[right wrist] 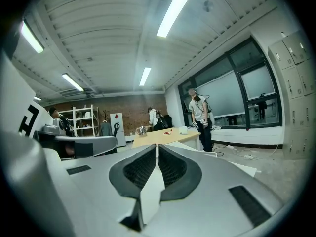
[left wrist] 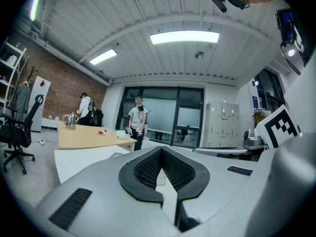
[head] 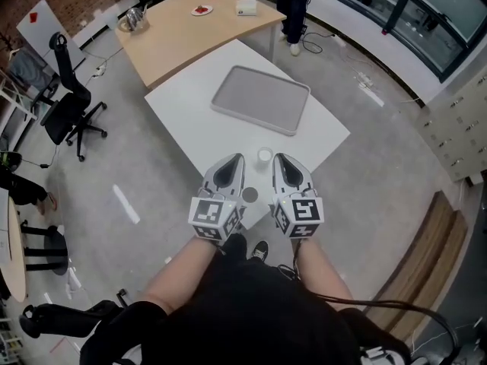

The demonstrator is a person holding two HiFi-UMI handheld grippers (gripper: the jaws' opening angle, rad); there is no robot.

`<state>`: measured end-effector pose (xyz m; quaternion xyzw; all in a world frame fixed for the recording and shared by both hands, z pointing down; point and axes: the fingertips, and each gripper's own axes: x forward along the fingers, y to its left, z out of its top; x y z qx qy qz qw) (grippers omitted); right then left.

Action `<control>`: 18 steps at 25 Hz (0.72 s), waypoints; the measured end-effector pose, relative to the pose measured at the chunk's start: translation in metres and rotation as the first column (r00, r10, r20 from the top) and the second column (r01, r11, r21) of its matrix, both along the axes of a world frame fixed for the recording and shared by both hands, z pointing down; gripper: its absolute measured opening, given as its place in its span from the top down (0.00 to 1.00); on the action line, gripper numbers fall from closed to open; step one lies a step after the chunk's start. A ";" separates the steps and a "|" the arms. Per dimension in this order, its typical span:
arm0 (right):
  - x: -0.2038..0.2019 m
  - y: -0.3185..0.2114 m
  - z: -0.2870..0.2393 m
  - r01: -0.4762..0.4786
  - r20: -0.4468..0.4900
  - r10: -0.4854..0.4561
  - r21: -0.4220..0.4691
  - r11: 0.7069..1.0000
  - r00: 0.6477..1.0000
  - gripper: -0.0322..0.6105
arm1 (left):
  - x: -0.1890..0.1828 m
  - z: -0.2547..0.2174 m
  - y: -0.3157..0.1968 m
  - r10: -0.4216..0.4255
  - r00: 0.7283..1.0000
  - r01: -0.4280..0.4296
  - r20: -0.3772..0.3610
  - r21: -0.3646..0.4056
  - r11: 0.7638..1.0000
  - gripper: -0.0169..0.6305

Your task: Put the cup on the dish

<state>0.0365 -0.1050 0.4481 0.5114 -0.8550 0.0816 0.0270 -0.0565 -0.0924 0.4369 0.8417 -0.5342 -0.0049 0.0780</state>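
Head view: left gripper (head: 233, 162) and right gripper (head: 283, 162) are side by side at the near edge of the white table (head: 183, 101). The cup (head: 264, 156) stands between their tips, with a small grey dish (head: 249, 195) nearer and a tray (head: 259, 99) farther.
Left gripper view: jaws together, gripping nothing.
Right gripper view: jaws together, gripping nothing.

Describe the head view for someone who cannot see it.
From above, a person holds the left tongs and right tongs, both shut and empty, over a white table, a small white cup showing between their tips. A small grey round dish lies nearer the person, a grey rectangular tray beyond.
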 end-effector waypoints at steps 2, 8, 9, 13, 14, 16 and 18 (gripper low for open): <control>-0.002 -0.013 0.010 0.001 -0.010 -0.001 -0.017 1.000 1.000 0.93 | 0.000 0.011 -0.015 0.016 1.000 -0.016 -0.001 -0.022 1.000 0.96; -0.017 -0.054 0.040 0.011 -0.052 -0.014 -0.053 0.999 0.999 0.92 | -0.005 0.042 -0.066 0.072 0.997 -0.073 -0.012 -0.076 0.994 0.96; -0.021 -0.060 0.046 0.024 -0.057 -0.027 -0.067 0.997 0.998 0.90 | -0.006 0.046 -0.074 0.082 0.997 -0.083 -0.012 -0.081 0.993 0.96; -0.040 -0.082 0.074 0.078 -0.105 -0.090 -0.112 0.991 0.990 0.70 | -0.010 0.060 -0.107 0.132 0.991 -0.132 -0.012 -0.088 0.987 0.96; -0.044 -0.086 0.081 0.081 -0.121 -0.096 -0.122 0.989 0.988 0.68 | -0.012 0.063 -0.113 0.145 0.989 -0.146 -0.011 -0.087 0.985 0.96; -0.048 -0.093 0.097 0.079 -0.150 -0.100 -0.141 0.987 0.984 0.64 | -0.015 0.073 -0.125 0.173 0.985 -0.173 -0.012 -0.092 0.981 0.96; -0.047 -0.099 0.114 0.069 -0.170 -0.097 -0.159 0.985 0.981 0.60 | -0.014 0.082 -0.134 0.198 0.980 -0.198 -0.010 -0.102 0.975 0.96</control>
